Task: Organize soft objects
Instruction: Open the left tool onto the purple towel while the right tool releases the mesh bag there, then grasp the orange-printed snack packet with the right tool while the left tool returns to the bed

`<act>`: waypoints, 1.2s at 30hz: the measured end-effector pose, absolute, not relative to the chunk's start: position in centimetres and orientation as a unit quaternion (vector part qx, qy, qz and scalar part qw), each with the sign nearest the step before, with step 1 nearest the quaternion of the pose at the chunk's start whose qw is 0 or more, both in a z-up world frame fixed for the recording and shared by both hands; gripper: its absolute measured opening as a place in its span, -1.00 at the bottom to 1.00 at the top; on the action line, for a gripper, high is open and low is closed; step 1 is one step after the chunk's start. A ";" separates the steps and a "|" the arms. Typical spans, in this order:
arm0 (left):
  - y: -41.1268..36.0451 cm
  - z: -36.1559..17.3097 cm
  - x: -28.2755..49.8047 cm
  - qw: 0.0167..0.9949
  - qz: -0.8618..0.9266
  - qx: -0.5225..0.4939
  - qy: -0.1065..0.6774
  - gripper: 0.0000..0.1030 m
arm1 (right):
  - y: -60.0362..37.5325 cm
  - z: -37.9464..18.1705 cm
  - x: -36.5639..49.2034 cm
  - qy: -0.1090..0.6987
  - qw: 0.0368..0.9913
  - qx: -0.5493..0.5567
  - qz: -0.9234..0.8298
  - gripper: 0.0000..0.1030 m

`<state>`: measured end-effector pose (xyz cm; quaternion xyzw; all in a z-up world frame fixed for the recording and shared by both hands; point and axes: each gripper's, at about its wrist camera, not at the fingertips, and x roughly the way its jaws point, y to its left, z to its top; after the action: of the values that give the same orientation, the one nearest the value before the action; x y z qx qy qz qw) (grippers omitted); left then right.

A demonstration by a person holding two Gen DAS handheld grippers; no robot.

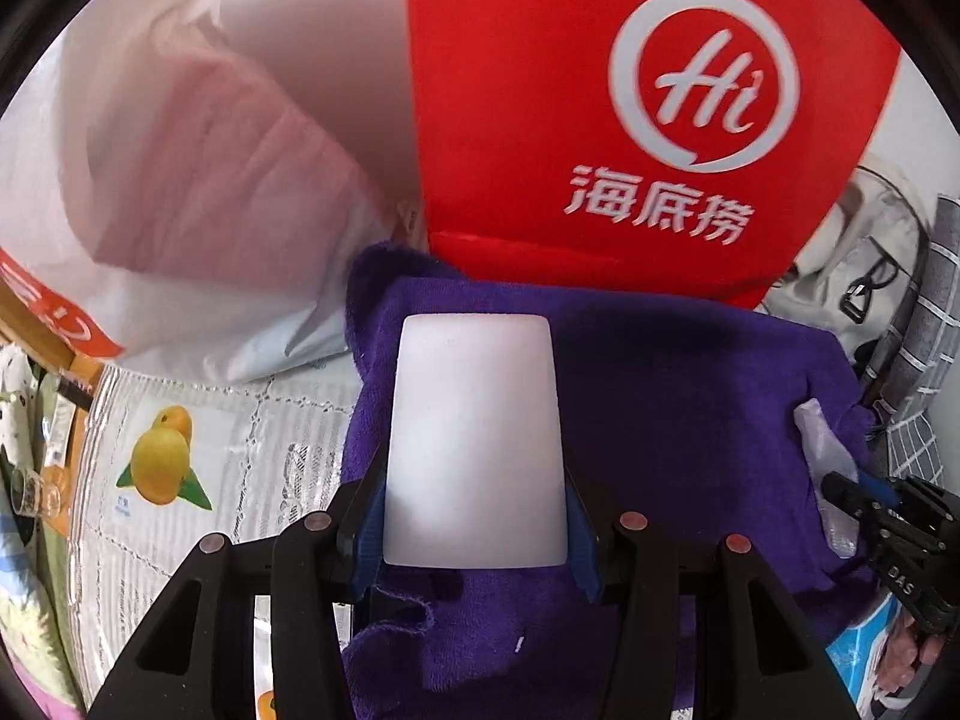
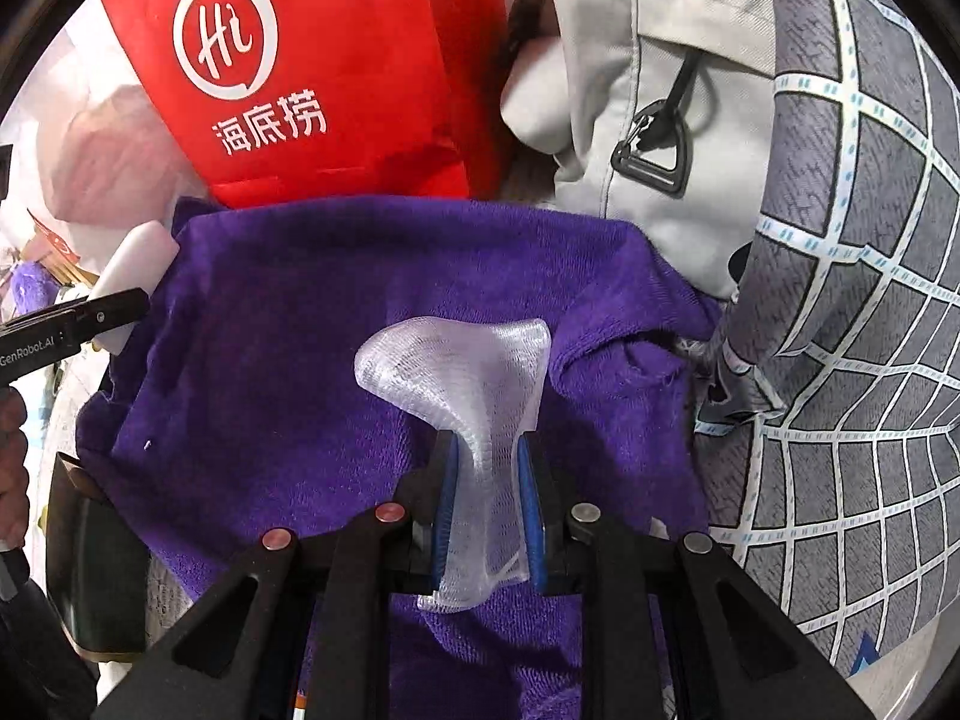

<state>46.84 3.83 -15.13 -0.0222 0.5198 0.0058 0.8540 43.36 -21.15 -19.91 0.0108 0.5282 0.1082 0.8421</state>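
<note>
The purple towel (image 2: 336, 312) is the largest of the soft things and it lies spread flat, covering the middle of the desk, with its far edge touching the foot of the red paper bag (image 2: 336, 60) and its right side bunched against the pale grey backpack (image 2: 654, 138) and the grey checked fabric (image 2: 870, 300). To its left a strip of the desk's lace-patterned cover (image 1: 198, 420), printed with yellow fruit, stays bare, and a white plastic bag (image 1: 150, 192) slumps at the far left edge. As a judgement, the sorting is mid-way: the towel looks laid out as a base, two smaller pieces are in the air above it, and neither has been set down yet; where each should end is not clear from these views.

Next in size is the white foam block (image 1: 474, 444). The left claw (image 1: 474, 540) has its jaws part-way apart and pressed on the block's two long sides, so the block stands forward out of the claw, over the left half of the towel and short of the red bag.

Smallest is the translucent mesh sleeve (image 2: 474, 396). The right claw (image 2: 486, 510) is nearly closed on its narrow waist, blue pads (image 2: 447, 504) pinching it; the sleeve's free end flares open beyond the fingertips, above the towel's middle right. In the left wrist view this sleeve and claw appear near the towel's right edge.
</note>
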 end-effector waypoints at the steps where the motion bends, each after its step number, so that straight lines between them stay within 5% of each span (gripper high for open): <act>1: 3.9 -15.4 46.9 0.852 0.003 -0.027 0.522 -0.08 | -21.1 -19.8 43.4 0.525 0.844 0.010 0.107 -0.60; 8: 4.2 -16.2 47.4 0.843 -0.016 -0.049 0.536 -0.03 | -21.1 -19.1 42.6 0.515 0.850 -0.007 0.109 -0.06; 11: 4.2 -16.2 47.6 0.842 -0.018 -0.056 0.536 0.54 | -20.5 -18.6 42.7 0.505 0.856 -0.019 0.108 0.34; 14: 3.9 -15.5 47.5 0.849 -0.011 -0.046 0.526 0.58 | -20.1 -17.9 42.3 0.491 0.864 -0.031 0.106 0.64; 36: 6.3 -7.9 32.4 0.882 -0.009 -0.046 0.469 0.58 | -19.3 -11.4 28.1 0.438 0.891 0.043 0.113 0.64</act>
<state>32.42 6.25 -7.93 -0.0456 0.4688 -0.0092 0.8821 28.12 -19.34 -11.38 0.0427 0.4378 0.1127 0.8910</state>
